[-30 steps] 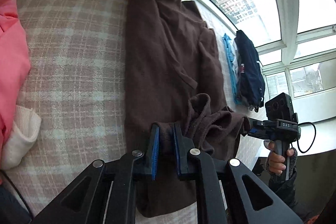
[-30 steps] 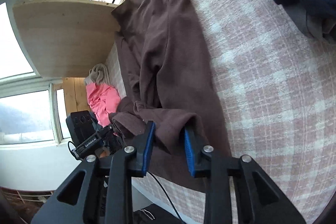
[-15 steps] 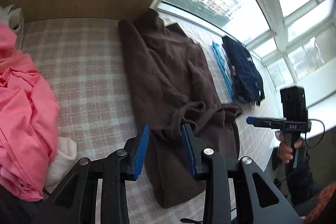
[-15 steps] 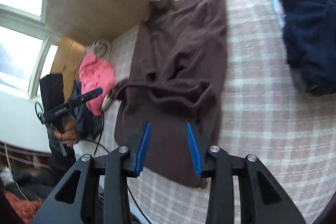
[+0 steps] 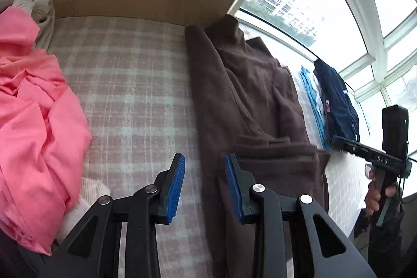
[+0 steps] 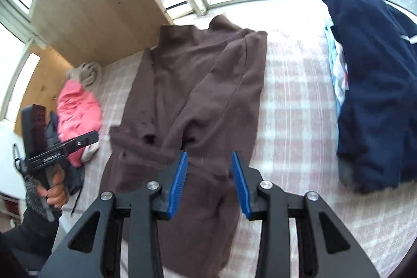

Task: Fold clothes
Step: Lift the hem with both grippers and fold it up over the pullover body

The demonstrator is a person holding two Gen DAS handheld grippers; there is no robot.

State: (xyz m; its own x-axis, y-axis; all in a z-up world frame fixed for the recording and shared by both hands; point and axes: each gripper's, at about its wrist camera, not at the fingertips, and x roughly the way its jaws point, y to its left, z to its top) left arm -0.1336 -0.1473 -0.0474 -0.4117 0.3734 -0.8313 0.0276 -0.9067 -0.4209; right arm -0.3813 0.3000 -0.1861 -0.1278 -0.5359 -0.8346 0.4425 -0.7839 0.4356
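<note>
Left wrist view: left hand-held gripper [image 5: 204, 184] released, above the brown garment [image 5: 250, 106] on the checked bed [image 5: 130, 85]. Right wrist view: right hand-held gripper [image 6: 209, 180] empty, jaws opening over the garment's folded sleeves [image 6: 146, 145], which may spring loose, being bulky.

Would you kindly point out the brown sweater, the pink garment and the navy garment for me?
brown sweater [image 6: 198, 85], right wrist view, middle of its body.
pink garment [image 5: 39, 121], left wrist view, crumpled middle.
navy garment [image 6: 375, 85], right wrist view, centre of the pile.
</note>
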